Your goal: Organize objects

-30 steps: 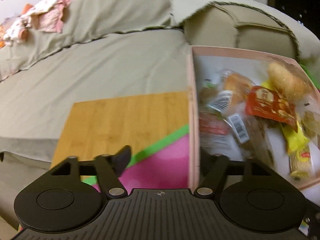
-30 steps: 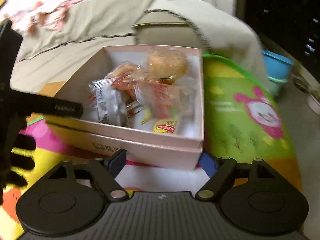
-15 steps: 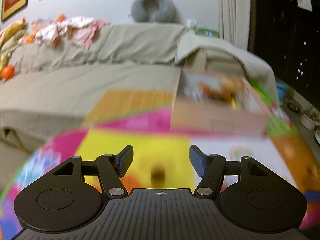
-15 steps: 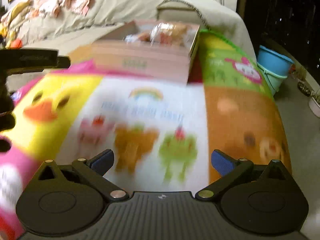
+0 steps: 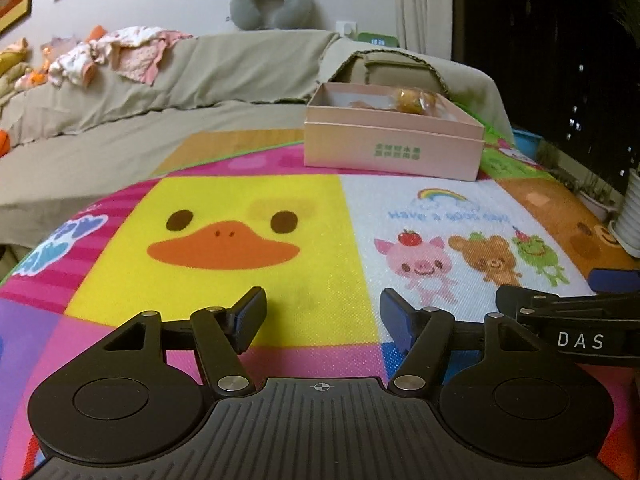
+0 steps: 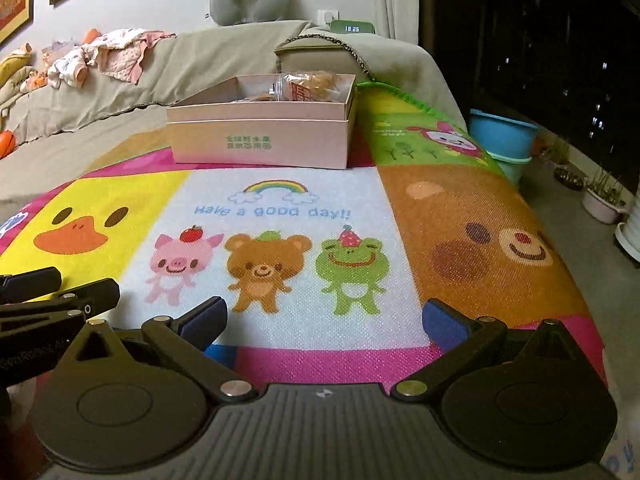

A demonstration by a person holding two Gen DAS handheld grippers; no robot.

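A pink cardboard box [image 5: 392, 148] stands at the far end of a colourful cartoon play mat [image 5: 248, 236]; it also shows in the right wrist view [image 6: 260, 138]. Wrapped snacks [image 6: 312, 84] lie inside it, mostly hidden by its walls. My left gripper [image 5: 322, 312] is open and empty, low over the mat's near part, far from the box. My right gripper [image 6: 324, 318] is open wide and empty, beside the left one. The right gripper's side shows at the right edge of the left wrist view [image 5: 580, 328].
A beige-covered sofa [image 5: 160, 92] runs behind the mat, with baby clothes [image 5: 120, 52] and a grey neck pillow [image 5: 272, 4] on its back. Blue stacked tubs [image 6: 504, 140] and plant pots [image 6: 604, 200] stand on the floor at the right.
Both grippers have pulled back from the box to the mat's near end. The right gripper's jaws opened wider; both stay empty.
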